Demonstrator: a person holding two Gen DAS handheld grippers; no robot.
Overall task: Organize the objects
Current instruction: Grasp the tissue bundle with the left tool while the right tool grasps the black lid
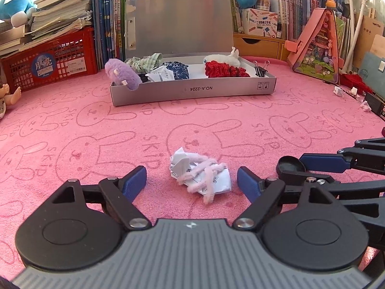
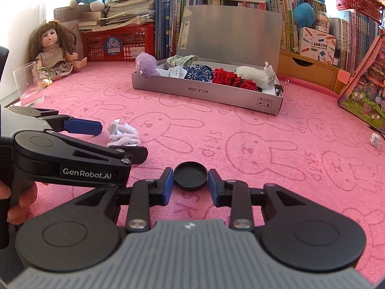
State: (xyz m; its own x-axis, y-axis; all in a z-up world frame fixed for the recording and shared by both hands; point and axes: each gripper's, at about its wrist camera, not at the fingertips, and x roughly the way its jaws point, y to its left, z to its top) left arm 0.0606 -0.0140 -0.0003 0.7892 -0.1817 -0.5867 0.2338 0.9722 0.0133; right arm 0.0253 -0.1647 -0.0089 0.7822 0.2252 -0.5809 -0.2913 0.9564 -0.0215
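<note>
A crumpled white paper with pink fuzzy yarn [image 1: 201, 174] lies on the pink towel, between the wide-open fingers of my left gripper [image 1: 191, 181]; it also shows in the right wrist view [image 2: 123, 133]. My right gripper [image 2: 190, 180] has its blue pads against both sides of a round black cap [image 2: 190, 175], which rests at towel level; the cap shows at the right in the left wrist view [image 1: 290, 166]. A grey open box [image 1: 192, 88] farther back holds a purple pompom, cloth pieces, paper, red knitting and a white plush.
A doll [image 2: 54, 53] and a clear glass [image 2: 28, 84] stand at the far left. A red basket [image 1: 50, 60] with books, a bookshelf, and a pink triangular toy house [image 1: 317, 48] border the towel. Small paper scraps [image 2: 375, 140] lie at the right.
</note>
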